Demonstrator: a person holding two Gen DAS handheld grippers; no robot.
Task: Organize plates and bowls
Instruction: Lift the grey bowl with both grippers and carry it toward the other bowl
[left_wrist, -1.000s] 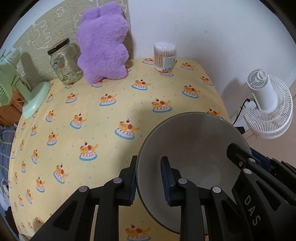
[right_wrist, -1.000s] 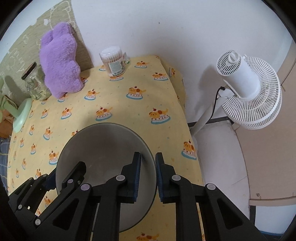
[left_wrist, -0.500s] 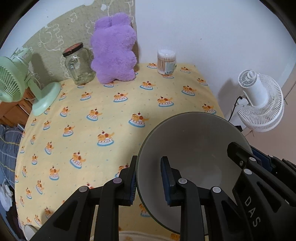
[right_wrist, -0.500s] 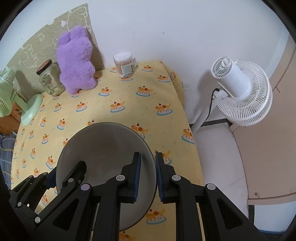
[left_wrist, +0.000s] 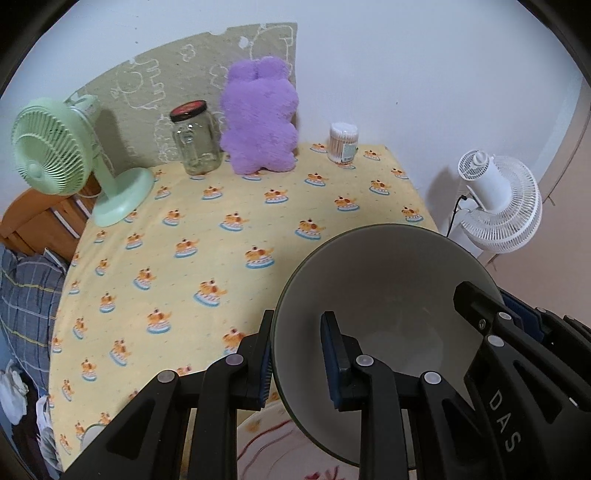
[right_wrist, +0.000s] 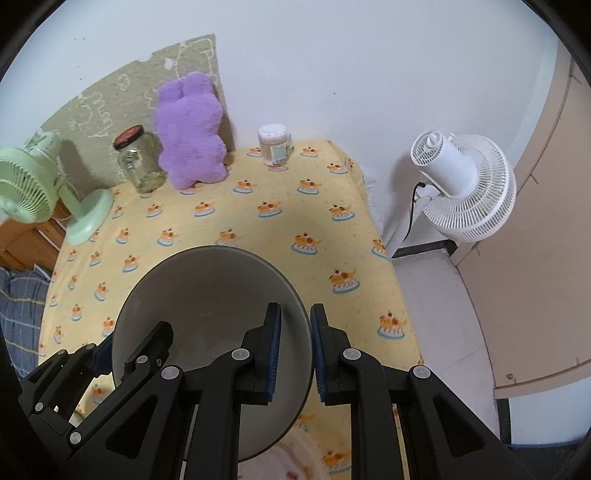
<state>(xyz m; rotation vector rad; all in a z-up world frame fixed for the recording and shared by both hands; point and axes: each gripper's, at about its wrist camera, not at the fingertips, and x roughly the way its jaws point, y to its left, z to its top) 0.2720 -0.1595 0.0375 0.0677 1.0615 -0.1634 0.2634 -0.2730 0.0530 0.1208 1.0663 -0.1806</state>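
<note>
A grey bowl (left_wrist: 388, 280) is held in the air above the yellow tablecloth (left_wrist: 221, 240) by both grippers. My left gripper (left_wrist: 297, 354) is shut on the bowl's left rim. My right gripper (right_wrist: 295, 350) is shut on the bowl's right rim, and the bowl (right_wrist: 207, 291) fills the lower left of the right wrist view. A pale plate with a red pattern (left_wrist: 280, 443) lies on the table below the bowl, also partly visible in the right wrist view (right_wrist: 295, 458).
At the back of the table stand a green desk fan (left_wrist: 66, 155), a glass jar (left_wrist: 195, 140), a purple plush toy (left_wrist: 258, 122) and a cotton-swab tub (left_wrist: 343, 142). A white floor fan (right_wrist: 461, 188) stands right of the table. Blue plaid cloth (left_wrist: 26, 295) lies left.
Both grippers have risen and drawn back with the bowl. More of the table and the green fan show now, and a patterned plate has come into view below the bowl.
</note>
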